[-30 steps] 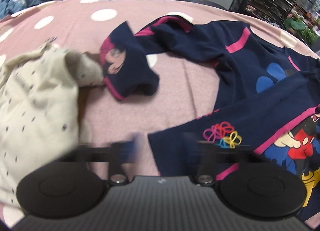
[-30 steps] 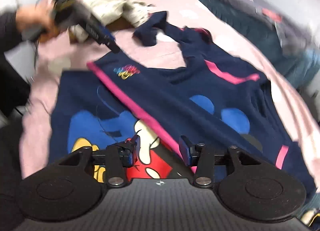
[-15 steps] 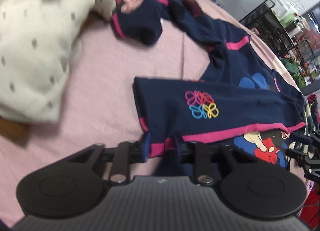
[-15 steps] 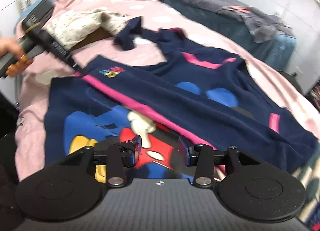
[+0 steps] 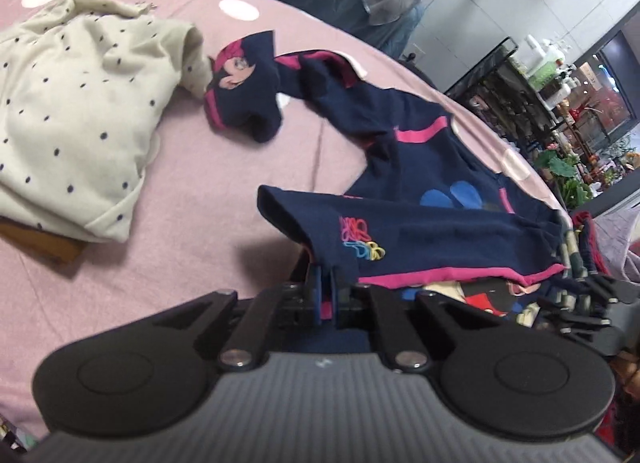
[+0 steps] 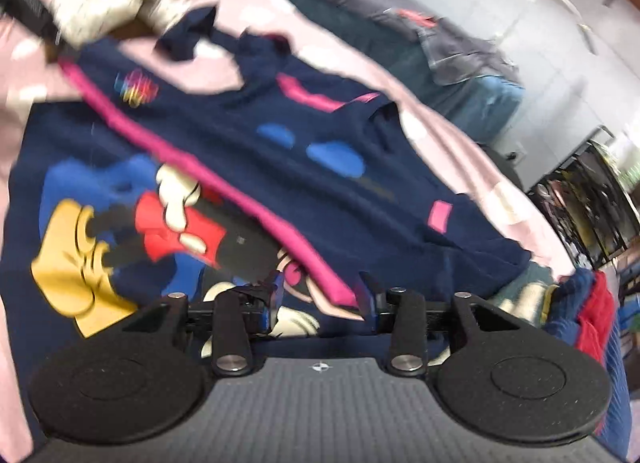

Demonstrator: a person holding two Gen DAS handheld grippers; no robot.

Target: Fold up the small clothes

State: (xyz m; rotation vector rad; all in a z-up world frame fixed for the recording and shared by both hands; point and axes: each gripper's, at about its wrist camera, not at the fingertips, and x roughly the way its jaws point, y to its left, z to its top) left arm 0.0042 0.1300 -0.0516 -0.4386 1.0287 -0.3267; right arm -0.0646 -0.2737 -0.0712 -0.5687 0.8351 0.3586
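Bed: we saw a pink spread (image 5: 192, 199) with white dots under all the clothes.

Top: we found the navy top (image 5: 432, 231) lying across the spread, from 12 o'clock to 3 o'clock of the left view, its pink hem (image 5: 460, 275) folded over the cartoon print (image 6: 176, 223). One sleeve (image 5: 248, 103) reached out toward 11 o'clock, its cuff beside the cream garment.

Left gripper: we saw the left gripper (image 5: 327, 291) pinched tight on the corner of the top's hem. Navy and pink cloth sat between the blue pads. The corner stood lifted off the spread, just below the rainbow logo (image 5: 360, 241).

Right gripper: we saw the right gripper (image 6: 320, 297) with its jaws apart, having just been closing. The pink hem (image 6: 224, 183) ran down between the fingers, its end near the right finger. We could not tell whether a pad touched it; neither pad pressed on it. In the left view this gripper (image 5: 576, 291) showed at 3 o'clock, at the far end of the folded edge.

Cream garment: we noted a cream, dark-dotted garment (image 5: 76, 119) heaped at 10 o'clock in the left view, over a brown item (image 5: 48, 247).

Room: we saw a dark bed (image 6: 400, 31) at 12 o'clock and a black rack (image 5: 532, 103) at 2 o'clock.

Blur: the right view was smeared, so fine detail there stayed unclear.
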